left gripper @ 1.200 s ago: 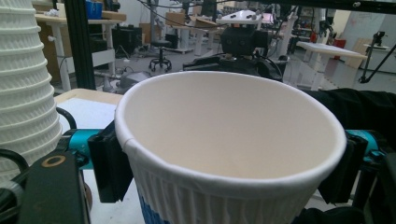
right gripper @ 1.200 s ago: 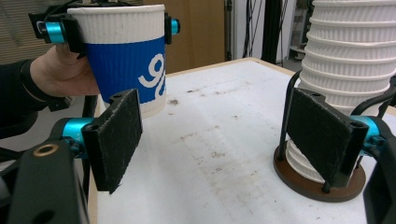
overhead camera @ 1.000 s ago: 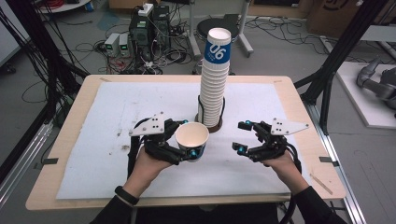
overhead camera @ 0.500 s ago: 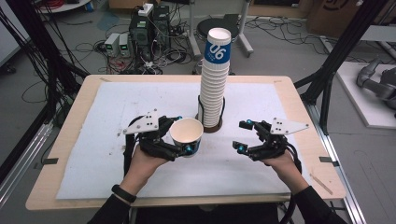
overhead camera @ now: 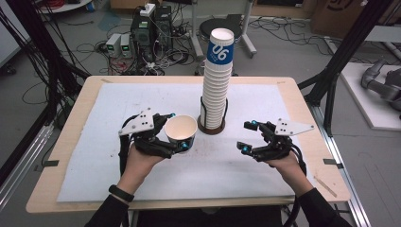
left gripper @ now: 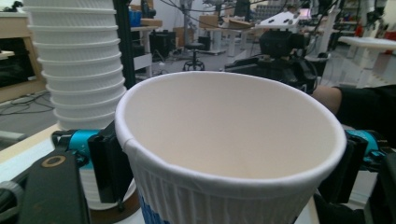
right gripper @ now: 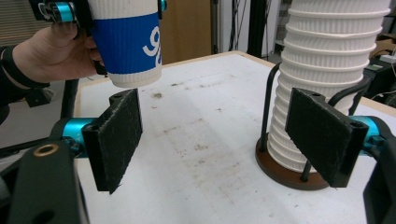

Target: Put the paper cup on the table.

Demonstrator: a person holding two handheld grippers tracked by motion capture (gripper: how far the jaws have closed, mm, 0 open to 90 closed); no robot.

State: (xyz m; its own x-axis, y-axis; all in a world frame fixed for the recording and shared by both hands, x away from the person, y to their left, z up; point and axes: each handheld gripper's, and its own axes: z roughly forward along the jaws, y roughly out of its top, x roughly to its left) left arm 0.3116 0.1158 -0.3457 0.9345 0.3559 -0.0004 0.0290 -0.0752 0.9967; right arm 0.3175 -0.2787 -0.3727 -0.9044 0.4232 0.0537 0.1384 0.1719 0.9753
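Two tools work over one counter [overhead camera: 85,142] under a white sheet. Nearest, the left tool [overhead camera: 176,134] is clamped on a single paper cup [overhead camera: 180,132], its pads pressing the ribbed wall on both sides; the cup is held off the counter, mouth up and empty, just left of the stack's stand. Its blue band carries large white figures, partly hidden by the hand. The right tool [overhead camera: 245,135] hangs with its jaws apart and nothing between them, right of the stand. Farther back, one tall stack of paper cups [overhead camera: 216,90] stands in a wire holder with a round brown base [right gripper: 280,170]; the top cup's blue band reads "06". I cannot count the stacked cups exactly.
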